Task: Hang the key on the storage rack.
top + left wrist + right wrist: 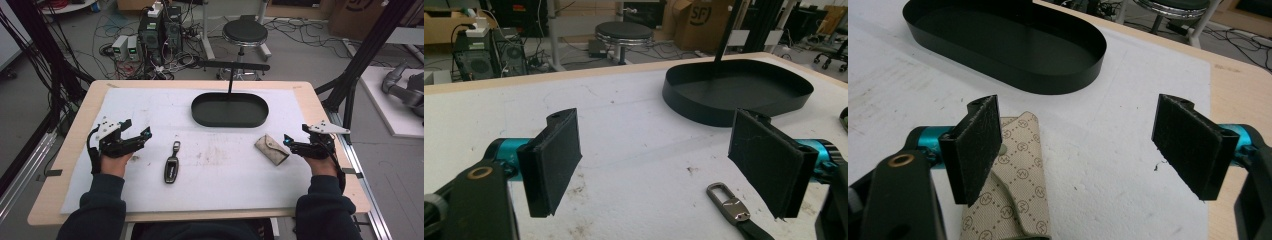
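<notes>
Right gripper (290, 142) beside pouch (271, 149)

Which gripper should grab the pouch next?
Right. The right gripper is open beside the pouch, which lies by one pad. The left gripper is across the table, nearer the key fob.

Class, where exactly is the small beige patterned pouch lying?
In the high view, the beige patterned pouch lies on the white mat, beside the right gripper.
</notes>
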Motion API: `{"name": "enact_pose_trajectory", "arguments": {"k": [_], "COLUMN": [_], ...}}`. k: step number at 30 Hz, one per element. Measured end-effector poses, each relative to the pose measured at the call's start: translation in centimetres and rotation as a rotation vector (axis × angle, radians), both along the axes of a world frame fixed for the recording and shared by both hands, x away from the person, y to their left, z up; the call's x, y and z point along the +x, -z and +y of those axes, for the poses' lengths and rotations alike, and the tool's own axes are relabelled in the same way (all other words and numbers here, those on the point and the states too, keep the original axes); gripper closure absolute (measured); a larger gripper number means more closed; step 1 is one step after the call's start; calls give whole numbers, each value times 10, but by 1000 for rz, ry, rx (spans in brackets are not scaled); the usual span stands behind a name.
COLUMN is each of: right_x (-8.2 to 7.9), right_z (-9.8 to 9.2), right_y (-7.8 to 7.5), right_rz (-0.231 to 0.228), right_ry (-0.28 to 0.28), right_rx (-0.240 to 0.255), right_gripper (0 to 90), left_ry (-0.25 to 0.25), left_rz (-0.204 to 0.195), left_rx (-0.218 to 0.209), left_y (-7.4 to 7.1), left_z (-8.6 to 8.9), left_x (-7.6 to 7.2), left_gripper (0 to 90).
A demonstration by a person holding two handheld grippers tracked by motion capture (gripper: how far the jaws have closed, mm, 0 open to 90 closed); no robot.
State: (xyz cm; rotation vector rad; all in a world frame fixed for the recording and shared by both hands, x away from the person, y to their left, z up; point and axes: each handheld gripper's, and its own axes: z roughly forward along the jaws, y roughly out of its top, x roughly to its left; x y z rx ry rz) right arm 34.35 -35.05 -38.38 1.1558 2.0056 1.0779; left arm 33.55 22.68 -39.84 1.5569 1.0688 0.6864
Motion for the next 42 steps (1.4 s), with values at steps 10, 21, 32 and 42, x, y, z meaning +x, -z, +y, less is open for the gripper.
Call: {"name": "enact_pose_trajectory", "arguments": {"k": [10, 21, 32, 42], "right_x": [0, 0, -3, -4], "right_z": [-2, -2, 2, 1], "right_y": [0, 0, 1, 1], "right_rz": [-9, -6, 4, 8], "right_ry": [2, -13, -5, 1], "right_rx": [16, 33, 15, 13], "right_gripper": [206, 206, 206, 207], "left_ry": [3, 29, 152, 237], "left_rz": [9, 28, 223, 391], "left_rx": [-1, 23, 112, 203], "left_y": [1, 2, 19, 41], "left_z": [-3, -12, -52, -82], "left_x": [1, -1, -1, -3], "left_gripper": [216, 257, 359, 292]}}
